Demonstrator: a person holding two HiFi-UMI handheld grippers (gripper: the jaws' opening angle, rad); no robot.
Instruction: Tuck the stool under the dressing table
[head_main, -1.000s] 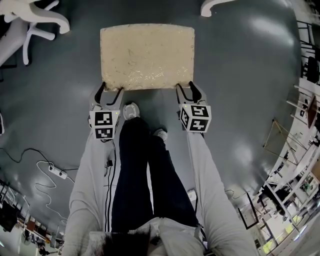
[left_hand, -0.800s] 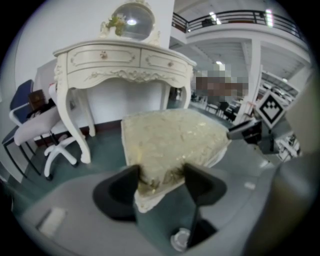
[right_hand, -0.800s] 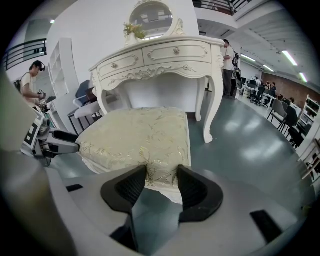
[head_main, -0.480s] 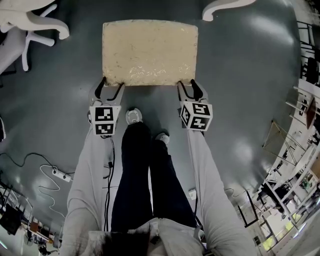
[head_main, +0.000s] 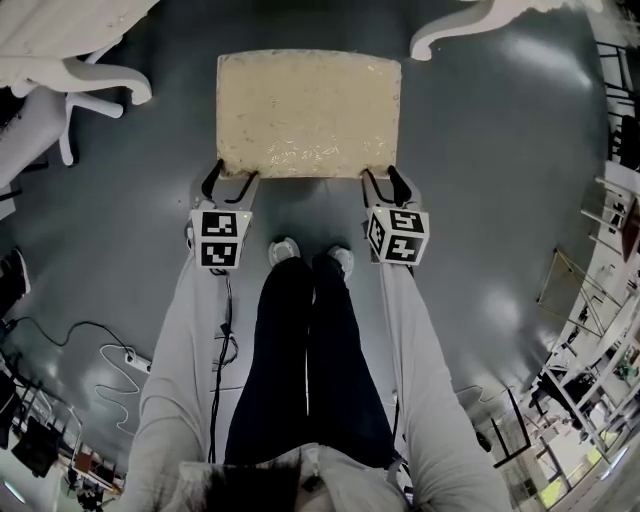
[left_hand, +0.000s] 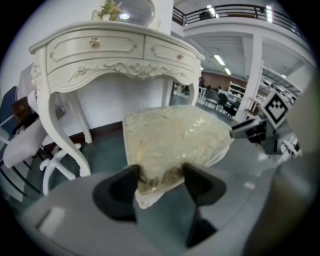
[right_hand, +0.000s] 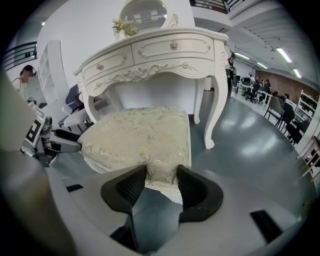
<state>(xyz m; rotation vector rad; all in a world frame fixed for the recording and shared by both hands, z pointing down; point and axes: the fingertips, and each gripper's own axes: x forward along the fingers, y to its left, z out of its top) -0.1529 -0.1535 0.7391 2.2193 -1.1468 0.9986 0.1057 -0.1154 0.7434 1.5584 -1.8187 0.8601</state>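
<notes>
Squarely before the person's feet, the stool stands on the grey floor, its far edge near the front legs of the white dressing table. The left gripper is clamped on the cushion's near left corner. The right gripper is clamped on the near right corner, both pairs of jaws pinching the fabric edge.

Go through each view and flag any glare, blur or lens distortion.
Head view: wide-angle bending at the edges, pale glare patches on the glossy floor. Left gripper view: soft throughout, the stool smeared, corners black. Right gripper view: sharper, the dressing table legs bowed by the lens, sheen on the floor at right.
</notes>
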